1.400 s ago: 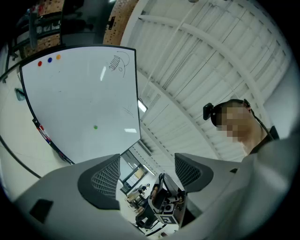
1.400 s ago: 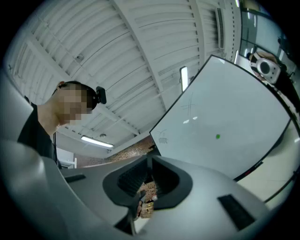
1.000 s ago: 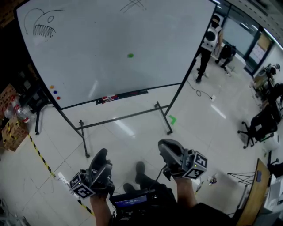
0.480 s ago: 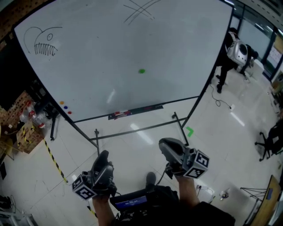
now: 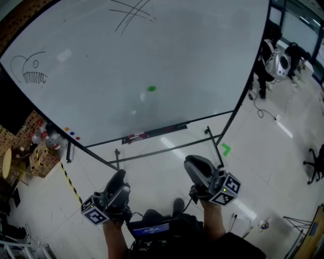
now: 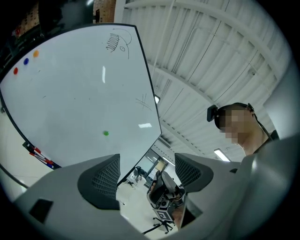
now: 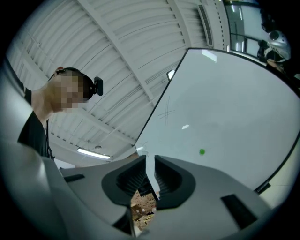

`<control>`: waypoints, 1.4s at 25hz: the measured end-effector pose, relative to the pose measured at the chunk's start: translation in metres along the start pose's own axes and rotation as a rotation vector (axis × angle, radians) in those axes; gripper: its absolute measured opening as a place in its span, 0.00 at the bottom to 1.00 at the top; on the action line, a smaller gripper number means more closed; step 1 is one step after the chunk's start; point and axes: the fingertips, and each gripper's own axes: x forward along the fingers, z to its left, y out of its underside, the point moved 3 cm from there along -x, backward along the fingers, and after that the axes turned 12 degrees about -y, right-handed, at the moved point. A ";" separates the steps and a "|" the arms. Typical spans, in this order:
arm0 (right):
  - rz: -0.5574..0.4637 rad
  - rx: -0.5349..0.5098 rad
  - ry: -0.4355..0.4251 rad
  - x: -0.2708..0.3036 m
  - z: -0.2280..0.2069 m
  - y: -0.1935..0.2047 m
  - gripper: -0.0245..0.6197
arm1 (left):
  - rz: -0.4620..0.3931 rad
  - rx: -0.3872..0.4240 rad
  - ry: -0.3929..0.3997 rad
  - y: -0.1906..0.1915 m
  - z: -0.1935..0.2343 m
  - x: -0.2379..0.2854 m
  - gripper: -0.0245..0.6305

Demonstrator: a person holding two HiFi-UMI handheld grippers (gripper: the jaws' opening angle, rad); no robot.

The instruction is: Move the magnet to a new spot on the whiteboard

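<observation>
Magnet, far ahead of the fingers, may get knocked off: right gripper just opened only a crack, left gripper wide, both empty.

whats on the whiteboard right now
A green magnet, a fish sketch, crossed lines and small coloured magnets at its lower left corner. Its back is hidden.

We're over a pale, glossy floor, with hazard tape running along its left side past stacked boxes. An office chair sits at the right edge. Overhead there's a ribbed ceiling and a lit strip light.
</observation>
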 end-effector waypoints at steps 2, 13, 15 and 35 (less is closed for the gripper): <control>-0.016 -0.009 0.013 -0.008 -0.007 -0.005 0.14 | 0.016 -0.011 0.005 0.003 0.000 0.014 0.58; 0.058 -0.085 0.122 0.005 -0.051 -0.005 0.20 | 0.053 -0.024 0.037 -0.012 0.033 0.055 0.58; 0.094 -0.114 0.142 0.018 -0.057 0.001 0.21 | 0.052 -0.023 0.052 -0.022 0.051 0.062 0.58; 0.335 -0.377 0.554 0.147 -0.194 0.041 0.31 | 0.099 -0.071 0.150 -0.147 0.191 0.095 0.58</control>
